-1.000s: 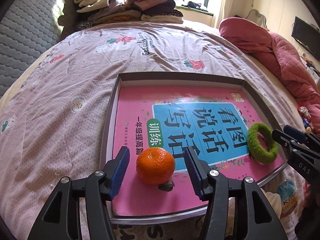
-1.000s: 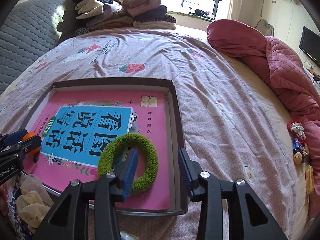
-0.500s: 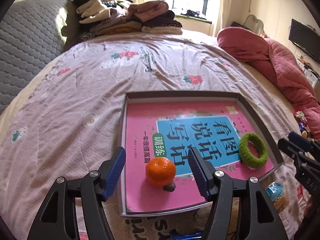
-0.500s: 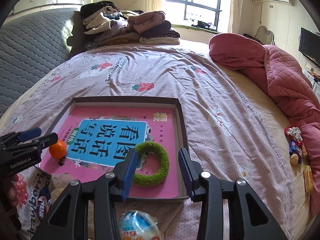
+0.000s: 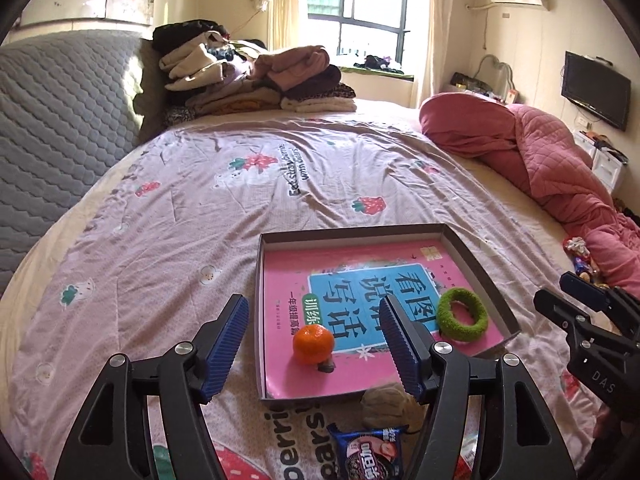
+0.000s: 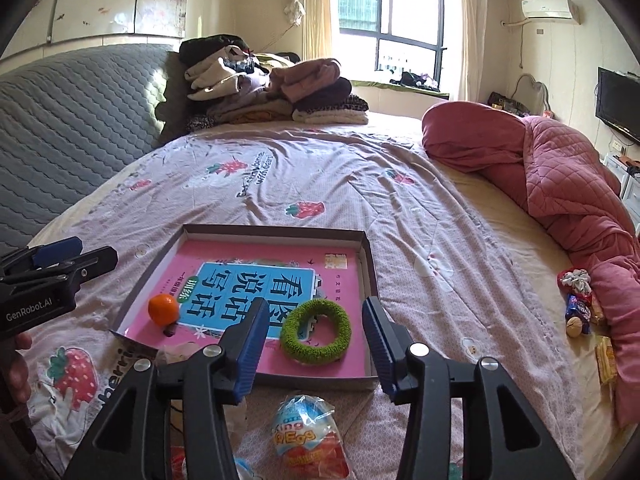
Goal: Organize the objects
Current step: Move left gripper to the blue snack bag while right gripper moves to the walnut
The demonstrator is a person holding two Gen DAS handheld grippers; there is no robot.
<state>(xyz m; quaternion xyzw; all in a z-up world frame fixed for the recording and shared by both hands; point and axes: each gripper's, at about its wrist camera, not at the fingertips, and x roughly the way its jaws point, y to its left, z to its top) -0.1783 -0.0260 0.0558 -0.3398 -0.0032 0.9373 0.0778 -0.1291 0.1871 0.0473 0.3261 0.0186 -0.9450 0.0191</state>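
Note:
A shallow dark tray (image 5: 352, 234) lies on the bed with a pink and blue book (image 5: 360, 292) inside it. An orange (image 5: 313, 344) rests on the book's near left part, and a green fuzzy ring (image 5: 444, 312) on its right. My left gripper (image 5: 311, 308) hovers above and short of the orange; its jaws are opening and hold nothing. My right gripper (image 6: 315, 308) hangs back from the green ring (image 6: 296, 344), jaws opening, pads clear of it. Each gripper shows in the other's view: the right gripper (image 5: 554, 288), the left gripper (image 6: 98, 251).
Snacks lie near the tray's front edge: a dark packet (image 5: 368, 452), an egg-shaped wrapped sweet (image 6: 308, 436) and a beige lump (image 5: 386, 402). A pink quilt (image 6: 560, 168) is heaped at the right with small sweets (image 6: 578, 308) beside it. Folded clothes (image 6: 272, 92) are piled at the bed's head.
Both grippers have drawn back and risen from the tray, and their jaws stand wider. The orange and the ring stay on the book. Snack packets have come into view below.

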